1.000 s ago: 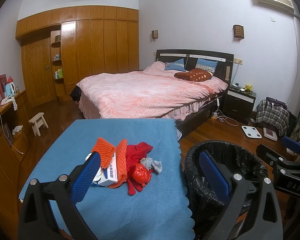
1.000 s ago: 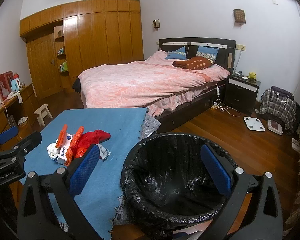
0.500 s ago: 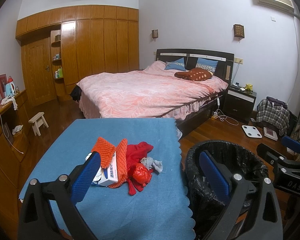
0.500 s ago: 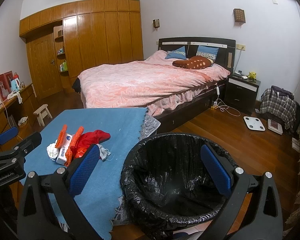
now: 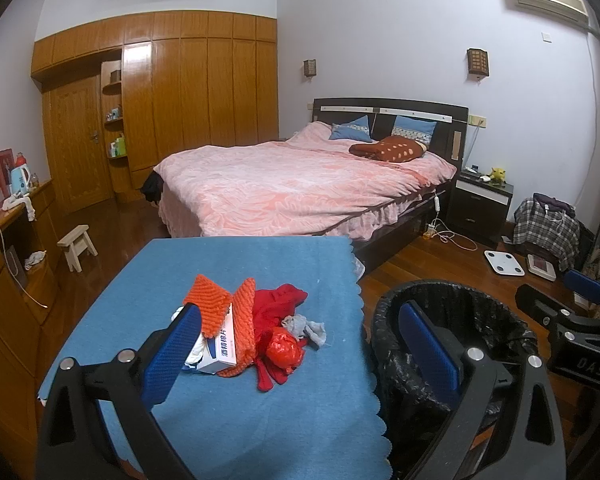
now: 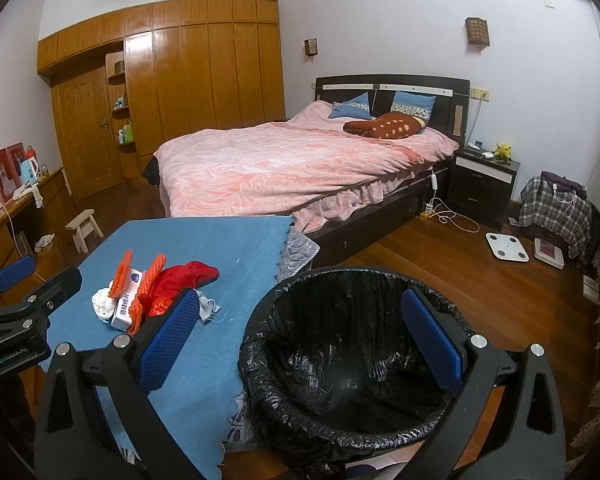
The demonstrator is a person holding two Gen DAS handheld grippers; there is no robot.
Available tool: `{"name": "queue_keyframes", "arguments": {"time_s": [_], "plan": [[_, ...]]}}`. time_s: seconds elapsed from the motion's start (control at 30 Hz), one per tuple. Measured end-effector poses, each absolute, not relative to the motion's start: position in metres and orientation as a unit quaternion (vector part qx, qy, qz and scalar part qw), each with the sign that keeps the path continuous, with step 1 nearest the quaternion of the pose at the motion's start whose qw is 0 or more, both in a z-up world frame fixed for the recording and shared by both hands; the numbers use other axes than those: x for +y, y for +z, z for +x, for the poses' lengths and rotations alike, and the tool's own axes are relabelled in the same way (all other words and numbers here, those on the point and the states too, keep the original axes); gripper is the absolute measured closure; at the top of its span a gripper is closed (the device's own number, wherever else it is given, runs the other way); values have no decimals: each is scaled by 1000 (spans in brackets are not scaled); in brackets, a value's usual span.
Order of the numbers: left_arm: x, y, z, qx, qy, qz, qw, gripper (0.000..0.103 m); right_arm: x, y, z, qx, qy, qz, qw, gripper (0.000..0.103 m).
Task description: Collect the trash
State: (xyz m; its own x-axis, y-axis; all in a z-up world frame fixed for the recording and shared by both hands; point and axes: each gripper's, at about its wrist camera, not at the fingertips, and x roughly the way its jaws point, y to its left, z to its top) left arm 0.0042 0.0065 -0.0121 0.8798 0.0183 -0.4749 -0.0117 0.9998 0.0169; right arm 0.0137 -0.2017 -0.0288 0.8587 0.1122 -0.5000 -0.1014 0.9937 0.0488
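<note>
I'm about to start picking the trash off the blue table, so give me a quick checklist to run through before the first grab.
1. Left claw open and holding nothing: ok.
2. Right claw open and holding nothing: ok.
3. Trash pile in plain sight on the blue table, nothing lying on top of it: ok.
4. Bin beside the table, black liner in place, mouth open: ok.
5. Which piece to take first: the red plastic wad and the grey rag lie at the edge of the pile nearest the bin: ok.
6. Whether the white box is loose from the orange netting draped over it: cannot tell.
</note>
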Motion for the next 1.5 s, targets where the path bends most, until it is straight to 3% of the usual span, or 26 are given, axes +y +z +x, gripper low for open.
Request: {"name": "queue_keyframes", "arguments": {"time_s": [0.63,1.3,1.5], "plan": [[19,-22,15,254,11,5,967,6,-193,-41,29,269,60,16,961,5],[135,-98,60,308,112,16,945,6,-63,-129,113,332,144,-13,932,5],[150,-117,71,321,121,9,939,6,-31,-152,128,360,174,-26,916,22]]}}
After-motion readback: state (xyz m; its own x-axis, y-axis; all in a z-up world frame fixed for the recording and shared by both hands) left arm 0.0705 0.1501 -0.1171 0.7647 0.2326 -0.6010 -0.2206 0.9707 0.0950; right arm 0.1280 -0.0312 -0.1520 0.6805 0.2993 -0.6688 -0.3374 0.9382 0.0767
